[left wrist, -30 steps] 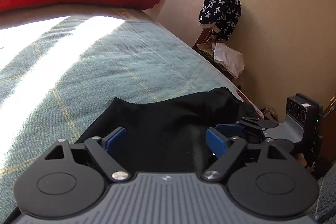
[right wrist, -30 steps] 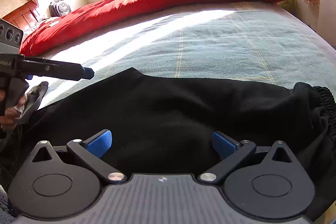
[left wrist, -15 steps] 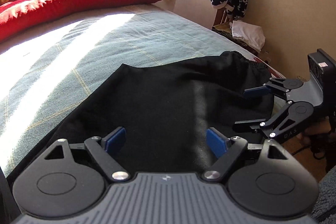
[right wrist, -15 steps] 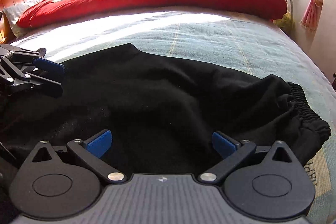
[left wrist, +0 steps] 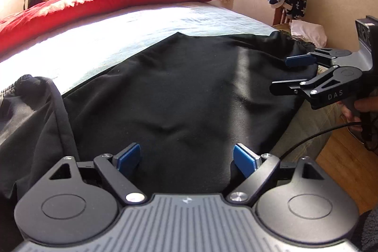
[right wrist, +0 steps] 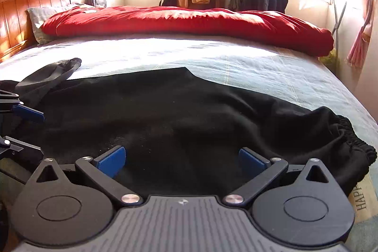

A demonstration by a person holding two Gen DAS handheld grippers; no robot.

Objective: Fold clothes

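The black garment (left wrist: 184,91) lies spread along the near edge of the bed (right wrist: 236,58), and over the last second more of its left end has come into both views. Both tools, left tool (left wrist: 186,157) and right tool (right wrist: 182,160), now hover over it with jaws wide and nothing held, so I judge no fold has begun.

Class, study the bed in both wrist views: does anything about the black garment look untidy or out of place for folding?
Yes. The black garment is not flat: its elastic waistband is bunched at the bed's right edge, one end trails off twisted at the left, and creases cross the middle.
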